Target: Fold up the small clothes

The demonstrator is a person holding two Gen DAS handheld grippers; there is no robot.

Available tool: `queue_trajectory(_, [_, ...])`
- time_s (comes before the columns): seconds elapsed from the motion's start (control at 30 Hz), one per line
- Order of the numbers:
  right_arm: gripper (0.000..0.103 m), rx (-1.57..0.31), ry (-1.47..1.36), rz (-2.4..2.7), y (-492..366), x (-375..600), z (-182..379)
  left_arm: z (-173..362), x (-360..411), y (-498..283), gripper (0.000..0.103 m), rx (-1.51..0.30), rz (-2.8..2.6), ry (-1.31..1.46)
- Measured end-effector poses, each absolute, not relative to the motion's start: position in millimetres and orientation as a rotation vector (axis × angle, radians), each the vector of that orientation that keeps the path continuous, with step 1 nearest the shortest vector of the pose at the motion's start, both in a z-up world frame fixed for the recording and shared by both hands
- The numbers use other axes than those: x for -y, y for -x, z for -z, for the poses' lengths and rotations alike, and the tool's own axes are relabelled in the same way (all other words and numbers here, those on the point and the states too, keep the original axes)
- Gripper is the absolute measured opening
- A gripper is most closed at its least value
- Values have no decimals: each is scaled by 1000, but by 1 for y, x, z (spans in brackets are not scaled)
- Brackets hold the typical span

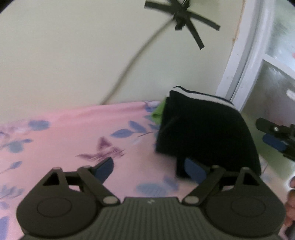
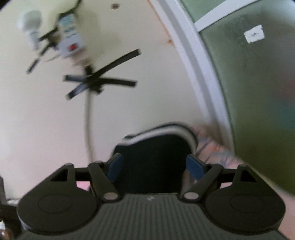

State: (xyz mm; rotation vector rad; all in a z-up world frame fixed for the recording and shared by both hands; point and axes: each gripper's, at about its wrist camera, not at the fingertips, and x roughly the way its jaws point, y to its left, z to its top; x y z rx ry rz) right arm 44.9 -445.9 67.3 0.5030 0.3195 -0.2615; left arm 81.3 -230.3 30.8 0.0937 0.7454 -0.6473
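A folded black garment (image 1: 202,133) with a white-striped edge lies on the pink floral sheet (image 1: 73,133), near the corner by the wall. A bit of green cloth (image 1: 157,112) sticks out from under its far left side. My left gripper (image 1: 149,170) is open over the sheet, its right pad at the garment's near edge with nothing pinched. My right gripper (image 2: 154,168) is open too; the black garment (image 2: 154,153) lies between and beyond its blue pads, which do not press it. The right gripper (image 1: 276,136) also shows at the right edge of the left wrist view.
A cream wall (image 1: 73,55) stands just behind the bed, with a cable (image 1: 129,68) held on by black tape strips (image 1: 182,16). A white frame (image 1: 239,64) with frosted glass closes the right side. A white device (image 2: 70,33) hangs on the wall.
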Motion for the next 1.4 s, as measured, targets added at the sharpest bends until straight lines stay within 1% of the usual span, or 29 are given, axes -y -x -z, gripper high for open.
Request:
queue_trajectory(0.07, [83, -332, -502, 237, -24, 422, -63, -32, 214, -62, 99, -711, 603, -135])
queue_trajectory(0.13, [85, -347, -503, 219, -5, 398, -57, -30, 201, -39, 100, -699, 564, -175])
queue_trajectory(0.2, [87, -361, -500, 219, 9, 375, -52, -29, 187, -21, 102, -704, 540, -196])
queue_trajectory(0.43, [89, -404, -494, 237, 51, 322, -37, -25, 136, 29, 103, -689, 449, -228])
queue_trajectory(0.67, [90, -427, -441, 260, 59, 294, -27, -21, 115, 37, 103, -673, 386, -208])
queue_trajectory(0.73, [90, -398, -421, 277, 63, 291, -29, -22, 110, 36, 103, -668, 383, -184])
queue_trajectory(1.03, [90, -375, -469, 308, 69, 298, -28, -20, 106, 35, 103, -675, 378, -163])
queue_trajectory(1.4, [90, -361, -480, 321, 70, 300, -28, -24, 109, 45, 103, -619, 399, -205])
